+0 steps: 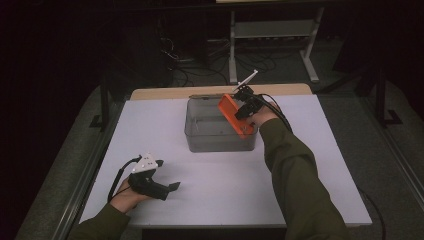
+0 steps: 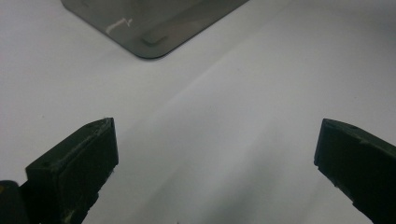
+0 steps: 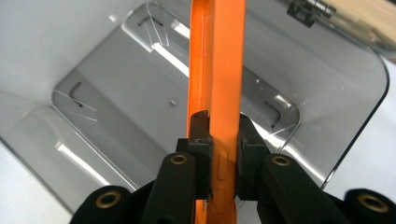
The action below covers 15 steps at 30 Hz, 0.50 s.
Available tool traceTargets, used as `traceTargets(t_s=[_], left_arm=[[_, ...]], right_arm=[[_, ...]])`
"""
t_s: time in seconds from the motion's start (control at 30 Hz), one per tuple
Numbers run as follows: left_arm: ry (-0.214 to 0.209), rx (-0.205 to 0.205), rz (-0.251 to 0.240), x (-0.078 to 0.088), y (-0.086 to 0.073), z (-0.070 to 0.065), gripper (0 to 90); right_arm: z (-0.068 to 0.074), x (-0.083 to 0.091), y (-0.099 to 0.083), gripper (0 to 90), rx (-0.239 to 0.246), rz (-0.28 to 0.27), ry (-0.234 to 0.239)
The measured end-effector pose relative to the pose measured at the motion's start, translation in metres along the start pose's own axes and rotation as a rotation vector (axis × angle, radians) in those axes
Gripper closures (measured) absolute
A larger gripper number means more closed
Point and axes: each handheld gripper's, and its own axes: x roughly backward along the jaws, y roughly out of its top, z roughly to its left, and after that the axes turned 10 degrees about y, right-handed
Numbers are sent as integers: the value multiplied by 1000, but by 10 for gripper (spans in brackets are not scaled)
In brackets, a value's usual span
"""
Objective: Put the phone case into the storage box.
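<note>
Counting the items on the white table [image 1: 210, 185] gives one grey see-through bin [image 1: 212, 135], one flat orange case [image 1: 235, 116] and two hand-held grippers. One bin stands at the far middle of the table, its back wall close to the table's far edge, where a strip of bare wood [image 1: 165, 93] shows beyond the white cover. The right gripper [image 3: 218, 135] is clenched on the orange case: in the right gripper view both black jaws press on the case's two flat faces near its lower end, and the case rises edge-on between them. In the high view the case is tilted, its lower end inside the bin at the right front corner and its upper end above the right rim. The bin floor below it is bare, so open room lies to the left of the case across the whole interior. The left gripper [image 1: 172, 186] lies near the table's front left, held by the person's left hand [image 1: 127, 195], well apart from the bin. Its jaws stand wide and released, with only bare table between them in the left gripper view, where one rounded corner of the bin [image 2: 149, 28] shows ahead. Broad open surface lies in front of the bin, between the two arms, and on both sides of it out to the table's left and right edges.
</note>
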Motion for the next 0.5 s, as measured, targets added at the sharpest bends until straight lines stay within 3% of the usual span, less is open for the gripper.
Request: traceTargets(t_s=[0.5], left_arm=[[0, 4, 0, 0, 0, 0, 0]], right_arm=[[-2, -21, 6, 787, -75, 122, 5]])
